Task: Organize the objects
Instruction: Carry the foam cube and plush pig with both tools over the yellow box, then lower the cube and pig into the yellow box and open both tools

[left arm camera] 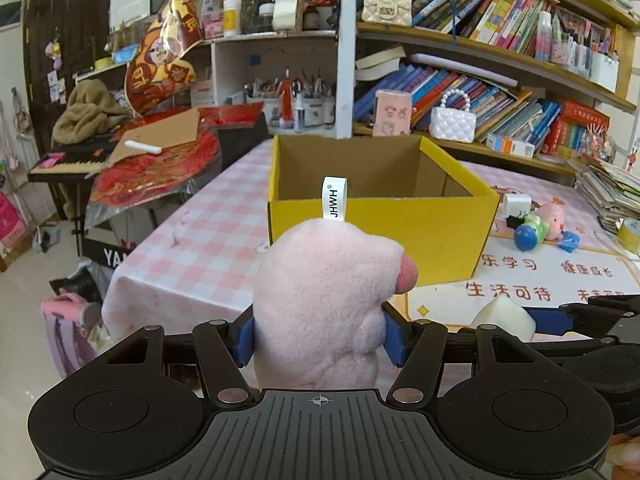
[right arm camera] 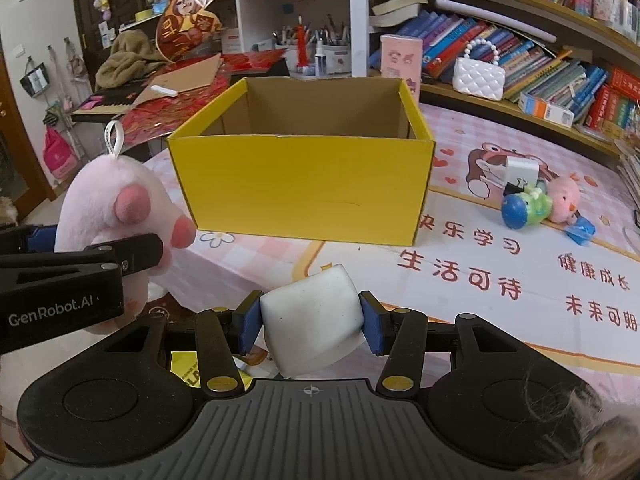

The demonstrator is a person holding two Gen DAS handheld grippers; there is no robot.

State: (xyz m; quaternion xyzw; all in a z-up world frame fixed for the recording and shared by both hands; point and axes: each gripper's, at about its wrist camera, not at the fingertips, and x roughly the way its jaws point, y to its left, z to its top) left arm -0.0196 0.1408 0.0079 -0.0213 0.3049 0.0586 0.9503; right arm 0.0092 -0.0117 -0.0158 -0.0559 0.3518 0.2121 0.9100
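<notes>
Left wrist: left gripper (left arm camera: 320, 338) clamps pink plush (left arm camera: 320, 300), just before yellow box (left arm camera: 380, 216); right gripper (right arm camera: 310, 326) grips white block (right arm camera: 312, 316), also before box.

One yellow cardboard box (right arm camera: 304, 184) stands open on the bench. Two hand-held grippers: the left hand-held gripper (left arm camera: 319, 338) carries one pink plush toy (left arm camera: 320, 300), the right hand-held gripper (right arm camera: 311, 326) one white foam block (right arm camera: 312, 316). One small pig figure (right arm camera: 540, 202) lies right of the box. Two white quilted handbags: one (left arm camera: 453, 122) on the lower shelf, one (left arm camera: 387, 7) above.
</notes>
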